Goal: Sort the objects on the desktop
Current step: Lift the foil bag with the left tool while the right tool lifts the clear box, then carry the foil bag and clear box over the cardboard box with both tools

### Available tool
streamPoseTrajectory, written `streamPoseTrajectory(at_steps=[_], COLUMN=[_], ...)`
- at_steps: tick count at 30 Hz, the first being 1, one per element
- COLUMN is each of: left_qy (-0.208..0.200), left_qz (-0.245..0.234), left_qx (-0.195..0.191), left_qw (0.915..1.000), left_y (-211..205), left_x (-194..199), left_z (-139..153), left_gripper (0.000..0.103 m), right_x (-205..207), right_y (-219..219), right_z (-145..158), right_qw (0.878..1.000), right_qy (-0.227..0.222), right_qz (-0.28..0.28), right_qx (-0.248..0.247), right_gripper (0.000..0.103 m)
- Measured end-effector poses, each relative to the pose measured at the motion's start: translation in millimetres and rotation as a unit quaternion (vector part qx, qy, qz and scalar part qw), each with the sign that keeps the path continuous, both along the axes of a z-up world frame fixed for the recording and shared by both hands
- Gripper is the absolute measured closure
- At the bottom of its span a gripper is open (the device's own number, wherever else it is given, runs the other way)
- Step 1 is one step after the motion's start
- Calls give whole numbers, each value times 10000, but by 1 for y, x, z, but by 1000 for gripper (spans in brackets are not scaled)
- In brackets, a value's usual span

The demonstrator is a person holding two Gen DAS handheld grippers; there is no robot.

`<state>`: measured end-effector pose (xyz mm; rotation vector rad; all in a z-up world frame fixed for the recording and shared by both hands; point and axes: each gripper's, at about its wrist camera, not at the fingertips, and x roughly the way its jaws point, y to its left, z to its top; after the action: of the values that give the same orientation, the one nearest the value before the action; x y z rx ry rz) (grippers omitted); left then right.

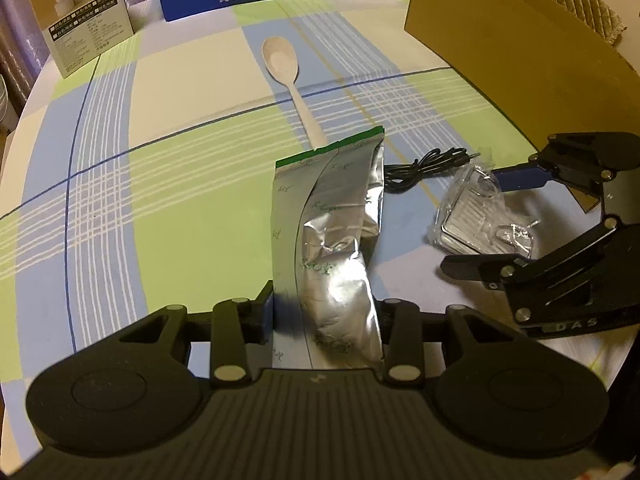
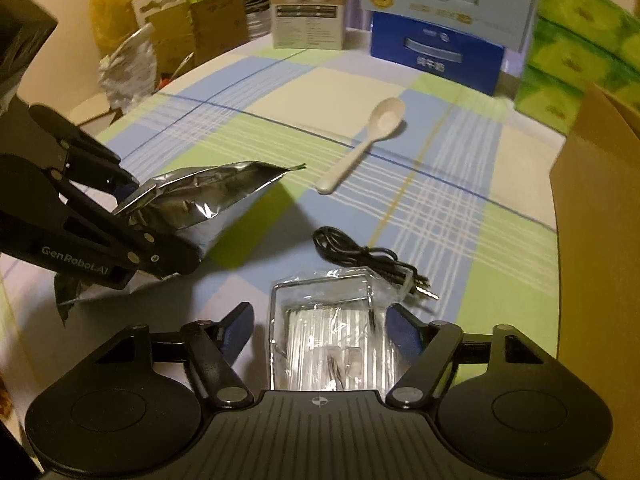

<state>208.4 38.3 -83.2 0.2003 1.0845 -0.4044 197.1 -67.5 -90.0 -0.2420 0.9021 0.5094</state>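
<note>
Now, your left gripper (image 1: 326,316) is clenched on the silver foil pouch (image 1: 336,240), which it holds off the table, with the long axis of the pouch running straight forward from the fingers and its green-edged sealed end pointing toward the spoon (image 1: 286,76). Your right gripper (image 2: 320,336) is spread wide, with one blue pad on each side of the clear plastic packet (image 2: 332,332). The packet lies on the checked tablecloth (image 2: 240,136), directly between the fingers and not yet squeezed; I cannot tell if the pads touch it already. So the right hand is clearly the nearer one to this packet, and I judge that closing is all it needs, because the packet sits already on the centre line.

Just beyond the packet the black cable (image 2: 360,256) is coiled, touching or nearly touching its far corner, so a deeper reach could catch the plug. Further out the spoon lies alone, handle toward you. The brown cardboard box (image 2: 592,208) stands to the right of both grippers, nearer to the right one, and it looks like the place for the sorted things.

The right wrist view shows the pouch from the side, lifted and sagging. The left wrist view shows instead that the right fingers (image 1: 476,268) straddle the packet from its right side.
</note>
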Motion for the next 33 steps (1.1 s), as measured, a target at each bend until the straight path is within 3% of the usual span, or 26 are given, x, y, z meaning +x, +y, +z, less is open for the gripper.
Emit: streamPoseTrajectory(at_steps=[8,12,16,18,21,25,33], left_qy=[3,30,33,28,-32,-128,-201], left_qz=[-18,-53,-2,-28,-134,-55,0], left_qx=[100,258,250,220,306,30,-120], left_qw=[9999,9996,9997,9998,9994,9999,9997], left_y=[-3,-7,-8,-8,-12,-10,-15], left_x=[1,3,5,5,3,-3,-21], left_z=[-2,-7,-8,-8,-5,6,23], left_gripper=[66,52,49,61,70,70,70], right_x=[5,6,5,4,3,-4,-13], right_y=[3,-1,-1,-2,-6,-12,-28], right_z=[-5,-1,1,2,8,20,36], right_qw=[9999,9994,9993,9991,9984,9968,9910], right_qy=[84,206,205,189,162,21,-167], right_qz=[-95,-229,-241,-287,-388,-562,-1055], right_qx=[-69,181,213,249,377,563,812], right_gripper=[51,52,52,52,52,52,52])
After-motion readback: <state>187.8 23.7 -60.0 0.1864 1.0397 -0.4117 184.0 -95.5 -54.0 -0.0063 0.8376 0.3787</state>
